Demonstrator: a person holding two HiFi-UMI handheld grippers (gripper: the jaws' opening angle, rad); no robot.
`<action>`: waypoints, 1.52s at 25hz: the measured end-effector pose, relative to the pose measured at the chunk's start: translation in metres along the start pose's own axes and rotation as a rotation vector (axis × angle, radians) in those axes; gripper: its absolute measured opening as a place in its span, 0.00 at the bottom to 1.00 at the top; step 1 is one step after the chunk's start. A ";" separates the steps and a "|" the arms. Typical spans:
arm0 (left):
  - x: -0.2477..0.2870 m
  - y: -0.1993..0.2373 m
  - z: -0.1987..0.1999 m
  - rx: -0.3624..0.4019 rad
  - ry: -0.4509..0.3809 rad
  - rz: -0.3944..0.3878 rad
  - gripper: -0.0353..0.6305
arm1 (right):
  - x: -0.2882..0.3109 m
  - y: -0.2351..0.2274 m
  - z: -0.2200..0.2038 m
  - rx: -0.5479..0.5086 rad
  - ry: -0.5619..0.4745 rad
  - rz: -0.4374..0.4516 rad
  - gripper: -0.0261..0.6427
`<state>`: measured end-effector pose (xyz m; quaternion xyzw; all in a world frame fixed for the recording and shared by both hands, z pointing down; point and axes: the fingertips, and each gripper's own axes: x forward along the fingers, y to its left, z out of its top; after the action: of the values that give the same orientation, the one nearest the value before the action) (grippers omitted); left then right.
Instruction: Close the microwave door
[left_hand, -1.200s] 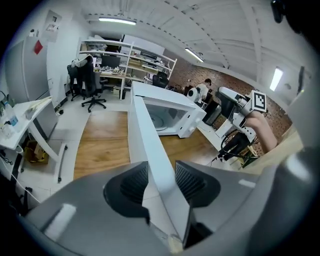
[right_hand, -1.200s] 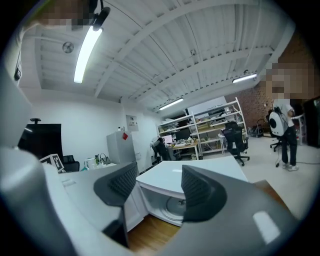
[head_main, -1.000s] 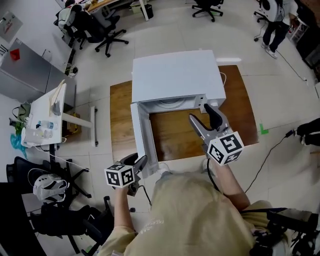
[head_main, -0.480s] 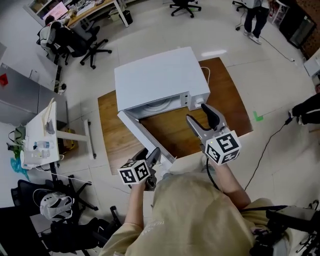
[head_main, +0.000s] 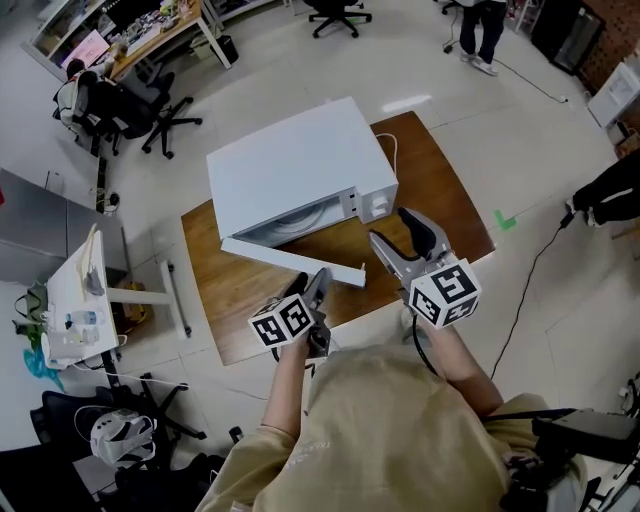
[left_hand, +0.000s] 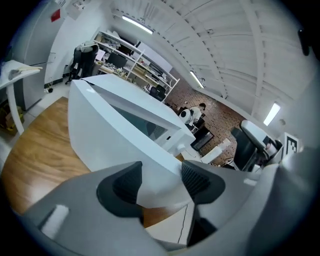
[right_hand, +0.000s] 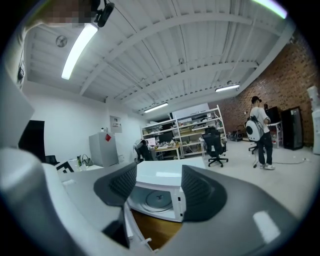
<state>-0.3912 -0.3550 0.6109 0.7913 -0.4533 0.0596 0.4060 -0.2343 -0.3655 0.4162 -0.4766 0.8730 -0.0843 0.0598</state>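
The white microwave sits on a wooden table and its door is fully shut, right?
Not quite. The white microwave does sit on the wooden table, but its door is partly open, standing out at an angle from the front. The head view shows the gap, and the right gripper view looks in at the glass plate inside.

Bright strip lights (right_hand: 80, 50), fisheye-warped edges.

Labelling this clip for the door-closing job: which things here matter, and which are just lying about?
Part of the job: microwave, its partly open door, left claw, right claw.

Lying about: office chair, side table, grey cabinet.
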 end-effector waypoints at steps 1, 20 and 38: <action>0.009 -0.001 0.004 -0.005 -0.005 -0.003 0.43 | -0.003 -0.004 -0.001 0.002 0.001 -0.007 0.44; 0.136 0.014 0.022 0.143 0.065 0.170 0.25 | -0.053 -0.063 -0.002 0.045 -0.021 -0.152 0.44; -0.105 -0.055 0.094 0.638 -0.657 0.188 0.62 | -0.009 0.033 -0.021 -0.194 -0.148 0.086 0.64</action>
<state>-0.4357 -0.3361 0.4682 0.8091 -0.5865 -0.0214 -0.0298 -0.2608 -0.3383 0.4301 -0.4473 0.8898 0.0387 0.0814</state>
